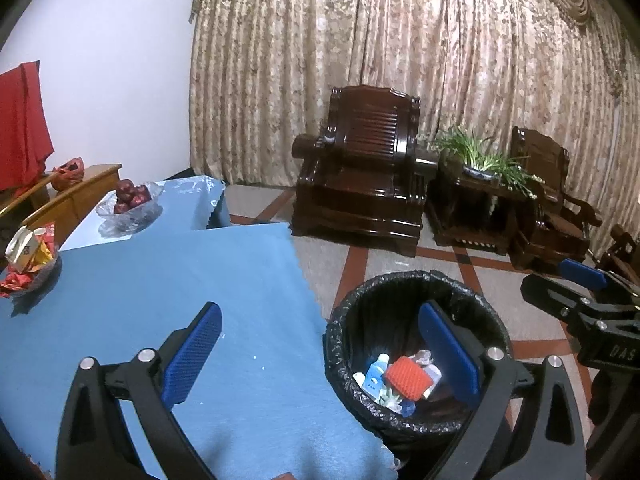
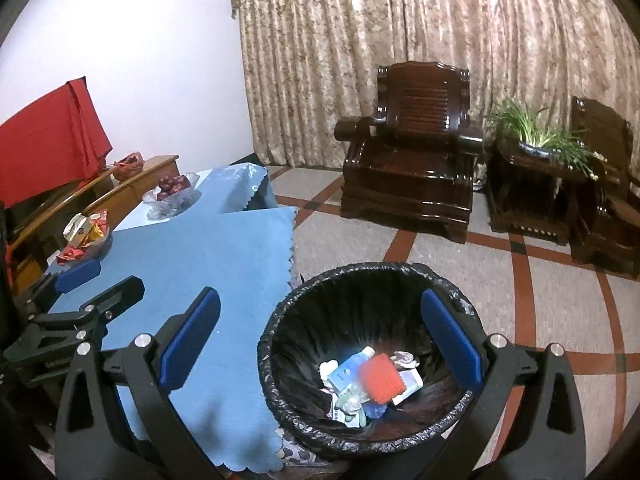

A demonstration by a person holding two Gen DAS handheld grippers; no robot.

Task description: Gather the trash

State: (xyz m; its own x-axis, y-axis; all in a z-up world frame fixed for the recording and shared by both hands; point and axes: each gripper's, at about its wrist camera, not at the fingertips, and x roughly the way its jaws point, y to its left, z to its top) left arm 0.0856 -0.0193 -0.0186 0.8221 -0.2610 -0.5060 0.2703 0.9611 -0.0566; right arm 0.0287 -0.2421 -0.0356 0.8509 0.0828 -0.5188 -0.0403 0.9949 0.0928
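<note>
Right wrist view: right gripper [image 2: 320,344] gapes wide and empty above the black-lined bin [image 2: 280,384] at lower centre, trash [image 2: 372,380] piled inside. Left gripper [image 1: 320,356], equally wide, straddles the blue tablecloth [image 1: 160,280] edge and bin.

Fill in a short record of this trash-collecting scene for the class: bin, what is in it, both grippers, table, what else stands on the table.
bin: round bin with black plastic liner, on the floor beside the table
contents: red ribbed object on top of bottles and wrappers
left gripper: open, empty
right gripper: open, empty, above the bin
table: covered with blue cloth
on table: glass bowl of red fruit; dish of snack packets
</note>
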